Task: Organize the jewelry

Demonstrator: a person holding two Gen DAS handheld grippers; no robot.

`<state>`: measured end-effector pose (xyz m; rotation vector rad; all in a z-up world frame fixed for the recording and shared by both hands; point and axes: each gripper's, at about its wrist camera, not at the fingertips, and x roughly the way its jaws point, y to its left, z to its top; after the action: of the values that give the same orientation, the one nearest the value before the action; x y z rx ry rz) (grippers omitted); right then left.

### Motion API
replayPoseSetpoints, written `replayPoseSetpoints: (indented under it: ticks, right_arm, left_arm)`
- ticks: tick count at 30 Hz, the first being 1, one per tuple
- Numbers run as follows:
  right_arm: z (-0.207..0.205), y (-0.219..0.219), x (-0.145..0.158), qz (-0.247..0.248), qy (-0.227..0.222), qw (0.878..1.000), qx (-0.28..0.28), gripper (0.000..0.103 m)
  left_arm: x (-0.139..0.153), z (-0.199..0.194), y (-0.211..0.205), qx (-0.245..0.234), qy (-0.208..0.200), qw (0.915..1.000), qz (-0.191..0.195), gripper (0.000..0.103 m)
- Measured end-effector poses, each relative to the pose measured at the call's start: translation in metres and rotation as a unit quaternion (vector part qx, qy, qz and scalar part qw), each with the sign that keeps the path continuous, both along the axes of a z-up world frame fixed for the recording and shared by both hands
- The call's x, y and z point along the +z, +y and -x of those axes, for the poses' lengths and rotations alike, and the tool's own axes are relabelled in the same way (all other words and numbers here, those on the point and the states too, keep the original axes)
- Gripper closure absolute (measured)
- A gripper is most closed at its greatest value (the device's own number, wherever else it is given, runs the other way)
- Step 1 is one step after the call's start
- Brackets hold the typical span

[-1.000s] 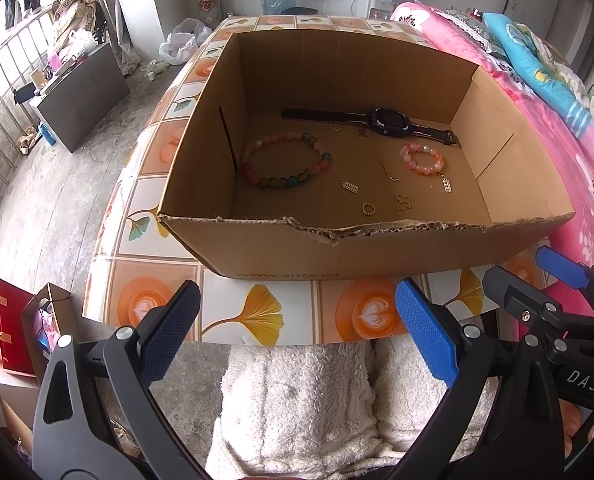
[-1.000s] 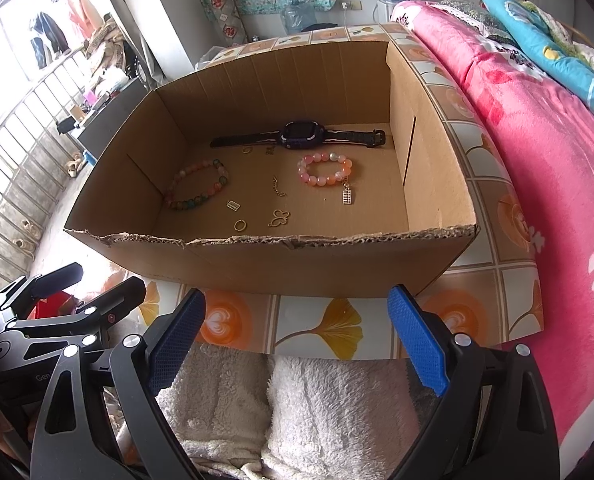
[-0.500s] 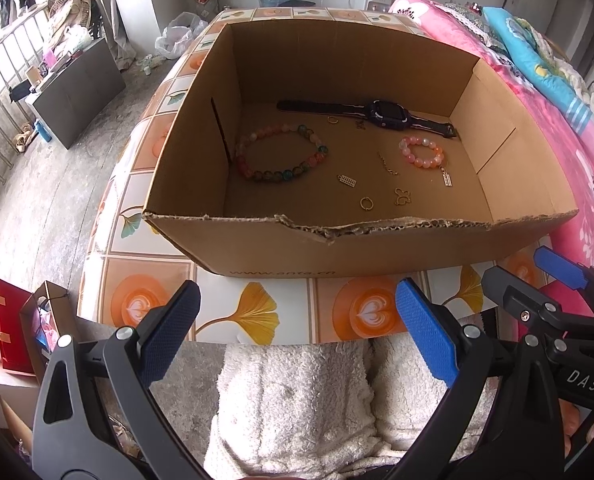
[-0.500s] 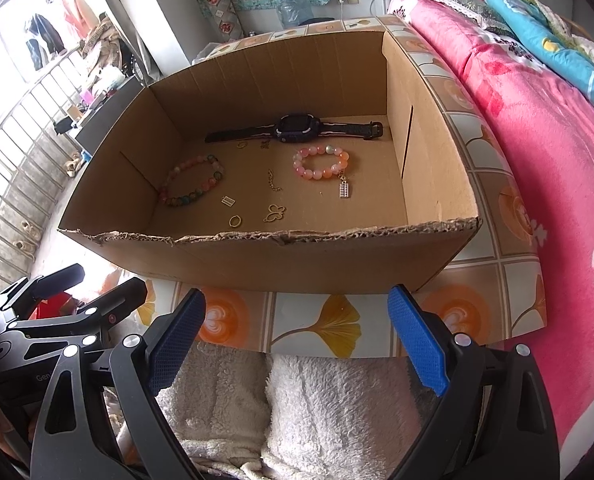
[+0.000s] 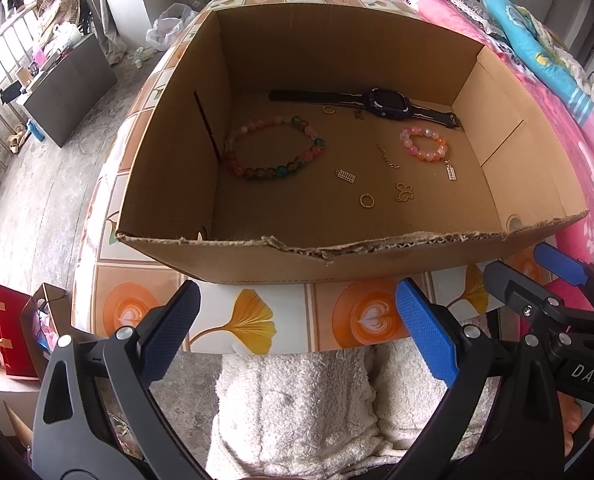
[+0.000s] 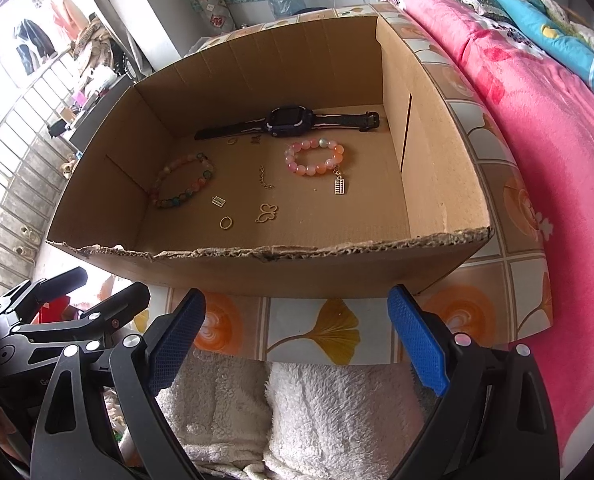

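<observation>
An open cardboard box [image 5: 257,248] [image 6: 337,268] sits on a tiled table. Inside lie a black watch [image 5: 385,102] [image 6: 289,120], a large multicolour bead bracelet [image 5: 273,148] [image 6: 181,180], a small pink bead bracelet [image 5: 423,144] [image 6: 315,158], a gold ring [image 5: 366,200] [image 6: 225,222], a butterfly charm [image 5: 404,192] [image 6: 266,213], a short chain [image 5: 387,156] and small charms. My left gripper [image 5: 297,328] and right gripper [image 6: 295,332] are both open and empty, in front of the box's near wall.
The tiled table [image 5: 253,320] has its near edge just ahead of the fingers, with white towel-like cloth [image 5: 297,408] below. A pink blanket [image 6: 557,160] lies to the right. A red bag [image 5: 9,320] stands on the floor at left.
Both grippers have moved closer to the box and a little higher, so the box floor and jewelry show larger. Both stay open.
</observation>
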<state>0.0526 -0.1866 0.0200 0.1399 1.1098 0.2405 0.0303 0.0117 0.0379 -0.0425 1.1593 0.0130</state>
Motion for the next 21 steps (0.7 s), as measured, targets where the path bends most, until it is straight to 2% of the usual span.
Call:
replayPoseSetpoints:
  ticks: [21]
  right_arm:
    - [-0.0034,0.0016,-0.0012,0.001,0.005,1.000,0.007,0.013]
  left_arm:
    - [-0.0025,-0.0096,0.0057,0.007,0.017,0.9998,0.008,0.008]
